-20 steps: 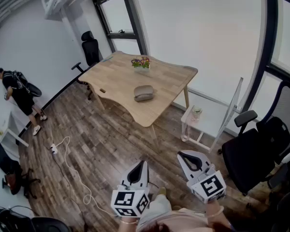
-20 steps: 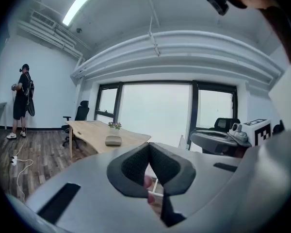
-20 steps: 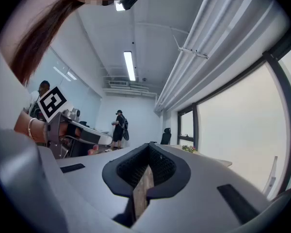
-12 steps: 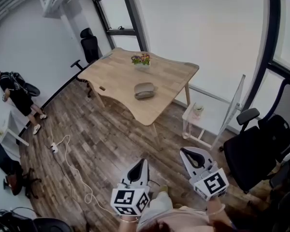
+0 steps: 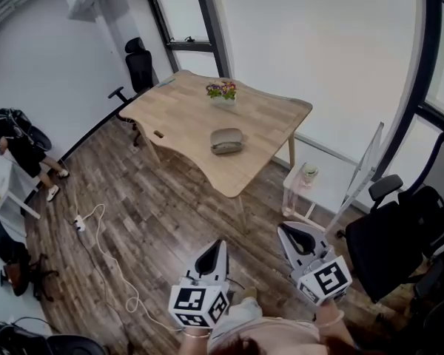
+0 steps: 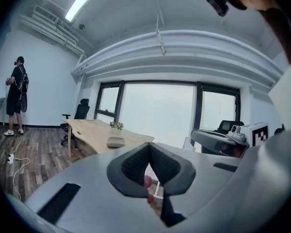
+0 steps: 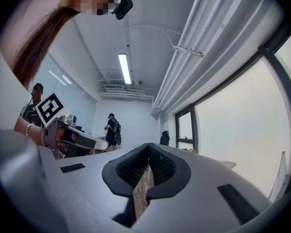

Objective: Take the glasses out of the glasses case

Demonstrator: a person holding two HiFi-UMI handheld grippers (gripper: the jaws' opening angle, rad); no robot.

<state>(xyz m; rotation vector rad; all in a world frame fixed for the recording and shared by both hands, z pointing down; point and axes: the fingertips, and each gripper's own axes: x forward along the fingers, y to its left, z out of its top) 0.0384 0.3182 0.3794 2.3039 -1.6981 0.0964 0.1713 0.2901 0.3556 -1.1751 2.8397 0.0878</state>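
A: How far along?
B: Judging by the head view, not begun. Shows a grey case [image 5: 226, 140], lid down, lying on a wooden surface [image 5: 270, 120] at upper centre of the frame, well apart from both grippers. Shows the left gripper [image 5: 217, 245] at lower centre and the right gripper [image 5: 283, 229] just right of it, both over plank floor [image 5: 155, 220], far short of the surface.
A: And the jaws?
B: Pressed together on both, with nothing held, as seen in each gripper view.
A: Left to do?
B: Probably everything: walking up, opening the case, lifting the glasses out.
A: Anything hidden or unclear?
B: No sight of glasses; presumably shut inside the case. Hard to read the case's hinge side or clasp at this range. Only a small grey lump for the case in the left gripper view; absent from the right gripper view, apart from a pale sliver of the surface at right. Also a small pink shape behind the left jaw tips, unidentifiable.
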